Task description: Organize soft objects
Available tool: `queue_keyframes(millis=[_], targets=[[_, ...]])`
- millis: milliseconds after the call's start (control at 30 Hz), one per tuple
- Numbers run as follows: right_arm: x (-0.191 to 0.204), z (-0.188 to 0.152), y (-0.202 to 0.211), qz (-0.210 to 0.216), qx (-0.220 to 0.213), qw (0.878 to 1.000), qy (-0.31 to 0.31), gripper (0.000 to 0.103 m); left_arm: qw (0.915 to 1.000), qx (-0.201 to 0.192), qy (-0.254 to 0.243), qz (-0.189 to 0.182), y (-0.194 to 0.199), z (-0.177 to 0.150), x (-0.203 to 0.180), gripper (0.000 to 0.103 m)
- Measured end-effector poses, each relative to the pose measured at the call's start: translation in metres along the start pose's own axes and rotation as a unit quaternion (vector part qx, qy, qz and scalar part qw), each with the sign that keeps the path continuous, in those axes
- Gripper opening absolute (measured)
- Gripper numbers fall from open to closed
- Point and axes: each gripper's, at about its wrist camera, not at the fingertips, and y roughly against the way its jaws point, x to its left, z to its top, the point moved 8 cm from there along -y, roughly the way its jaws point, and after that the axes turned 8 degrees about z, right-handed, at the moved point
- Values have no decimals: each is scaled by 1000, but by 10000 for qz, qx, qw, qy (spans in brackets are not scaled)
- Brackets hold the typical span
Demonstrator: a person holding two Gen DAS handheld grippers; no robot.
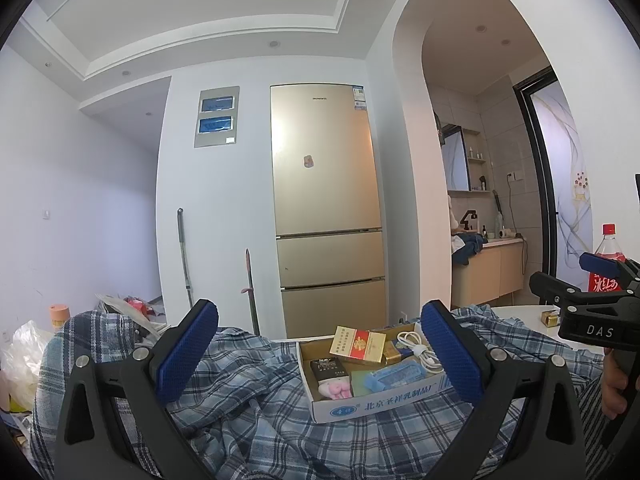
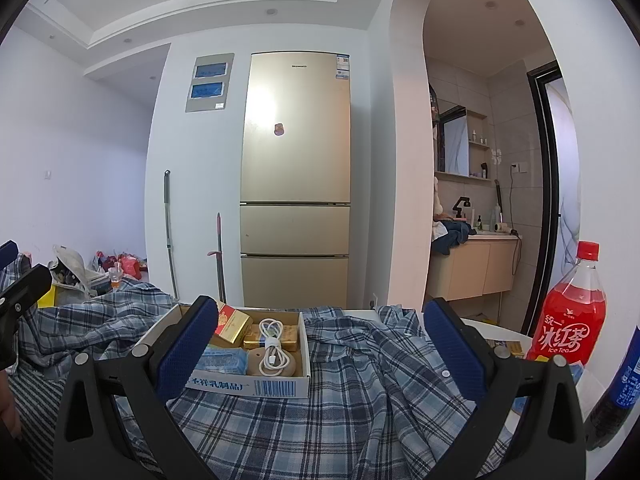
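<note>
White table [image 2: 516,338]: plaid shirt [image 2: 340,408], red bottle [image 2: 570,316] on it.

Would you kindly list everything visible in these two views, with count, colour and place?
plaid shirt: one, blue and white, spread over the table under the box
cardboard box: one, white, on the shirt, holding small items
charging cable: one, white, coiled in the box
cigarette packs: several, red-gold and gold, in the box
pink toy: one, near corner of the box
iced tea bottle: one, red, right on the table
dark bottle: one, blue label, far right
fridge: one, gold, against the wall
mop handles: two, left of the fridge
left gripper: open, above the shirt
right gripper: open, above the shirt
</note>
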Motion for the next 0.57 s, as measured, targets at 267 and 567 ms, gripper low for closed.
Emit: queue_keyframes(millis=[267, 567], targets=[[1, -1, 0, 2, -29, 10000, 21, 103, 10000, 31, 8, -21, -1, -2, -1, 103], [1, -1, 1, 1, -44, 10000, 46, 103, 10000, 42, 11, -19, -2, -3, -1, 103]])
